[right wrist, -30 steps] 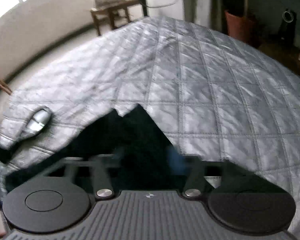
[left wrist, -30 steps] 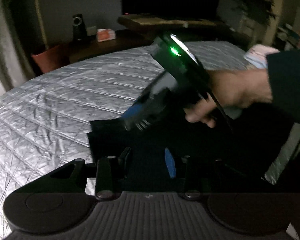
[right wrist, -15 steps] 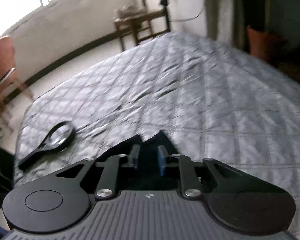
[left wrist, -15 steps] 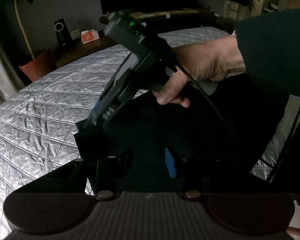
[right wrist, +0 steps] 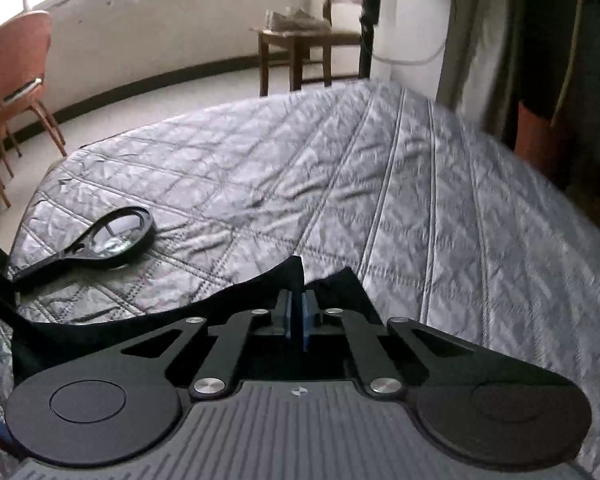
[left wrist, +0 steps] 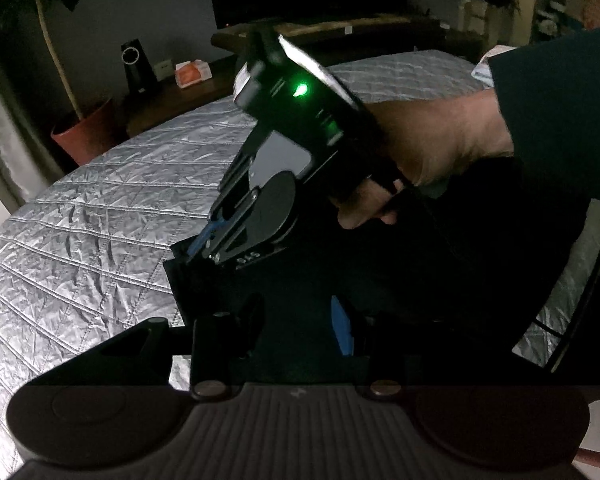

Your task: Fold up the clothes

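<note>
— Cloth first: where is it?
— Black garment (right wrist: 204, 316) lies on the grey quilted bedcover (right wrist: 380, 184), at the near edge, right under both tools. One corner of it stands up between the blue pads (right wrist: 309, 320) of the right gripper (right wrist: 298, 316).
— Pinched, then?
— Yes. The jaws have just been closing, and the pads now sit almost together with a thin fold of the black fabric caught between them.
— And from the other side?
— In the left wrist view the right gripper (left wrist: 202, 246) slants down onto the corner of the garment (left wrist: 204, 284), held by a hand (left wrist: 428, 152) coming out of a dark sleeve (left wrist: 560, 92); a green light glows on its body.
— The left gripper?
— The left gripper (left wrist: 300, 320) is partly open over the dark cloth. One blue pad (left wrist: 342, 330) shows; the rest is lost in shadow, so I cannot tell whether it grips anything.
— Anything else on the bed?
— A black-framed magnifying glass (right wrist: 108, 240) lies on the cover, well apart from the garment's raised corner. Beyond the bed stand a wooden side table (right wrist: 296, 52) and an orange chair (right wrist: 16, 64).
</note>
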{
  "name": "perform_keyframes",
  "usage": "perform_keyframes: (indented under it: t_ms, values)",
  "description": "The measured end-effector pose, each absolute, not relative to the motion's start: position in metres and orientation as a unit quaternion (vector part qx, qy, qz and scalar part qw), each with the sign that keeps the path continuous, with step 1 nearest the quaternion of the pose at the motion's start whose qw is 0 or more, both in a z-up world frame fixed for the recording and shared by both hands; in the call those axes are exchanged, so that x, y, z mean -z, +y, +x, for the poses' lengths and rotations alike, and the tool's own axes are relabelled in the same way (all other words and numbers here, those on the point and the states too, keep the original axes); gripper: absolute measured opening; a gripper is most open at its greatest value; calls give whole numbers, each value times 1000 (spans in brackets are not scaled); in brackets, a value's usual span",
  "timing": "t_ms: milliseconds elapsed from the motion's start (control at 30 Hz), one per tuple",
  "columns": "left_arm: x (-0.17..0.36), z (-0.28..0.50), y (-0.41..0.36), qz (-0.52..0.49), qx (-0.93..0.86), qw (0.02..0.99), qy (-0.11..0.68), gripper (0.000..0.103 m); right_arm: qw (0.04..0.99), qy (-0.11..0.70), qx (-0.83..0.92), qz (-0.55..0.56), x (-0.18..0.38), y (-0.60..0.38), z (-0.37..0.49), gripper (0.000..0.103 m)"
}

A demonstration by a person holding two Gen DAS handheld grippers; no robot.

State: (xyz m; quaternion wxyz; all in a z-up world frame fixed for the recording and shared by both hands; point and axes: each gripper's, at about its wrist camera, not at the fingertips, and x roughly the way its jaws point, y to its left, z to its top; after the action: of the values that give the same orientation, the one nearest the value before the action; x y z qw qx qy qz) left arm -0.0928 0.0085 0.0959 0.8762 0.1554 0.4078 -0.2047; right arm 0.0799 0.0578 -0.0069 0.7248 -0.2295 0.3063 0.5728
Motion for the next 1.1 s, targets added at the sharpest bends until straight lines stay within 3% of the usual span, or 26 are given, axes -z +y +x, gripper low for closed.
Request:
perform_keyframes:
  t_ms: [400,567,667,767,867,1000,1033,1100]
  values:
    - [-91,-93,-5,166,204,871,414,34,760,266,-546,-231,-10,60,102,3]
    - [-87,-91,-13,174,200,868,420,35,764,303,-513,-247,12,71,117,5]
    - [-87,-92,-17,177,205,867,418,35,755,326,-538,-184,1,51,121,14]
    - [-87,-93,-23,179,209,866,416,35,736,343,-545,-208,1,35,117,24]
    - [-86,-92,-29,183,210,865,418,35,722,368,-540,-228,12,27,116,26]
    - [-84,-92,-38,189,212,862,421,35,719,394,-528,-221,26,22,117,46]
    - [-83,-91,-40,191,212,861,421,35,722,390,-526,-223,27,21,117,45]
    - [-83,-91,-44,194,214,860,422,35,726,382,-525,-226,28,20,114,31]
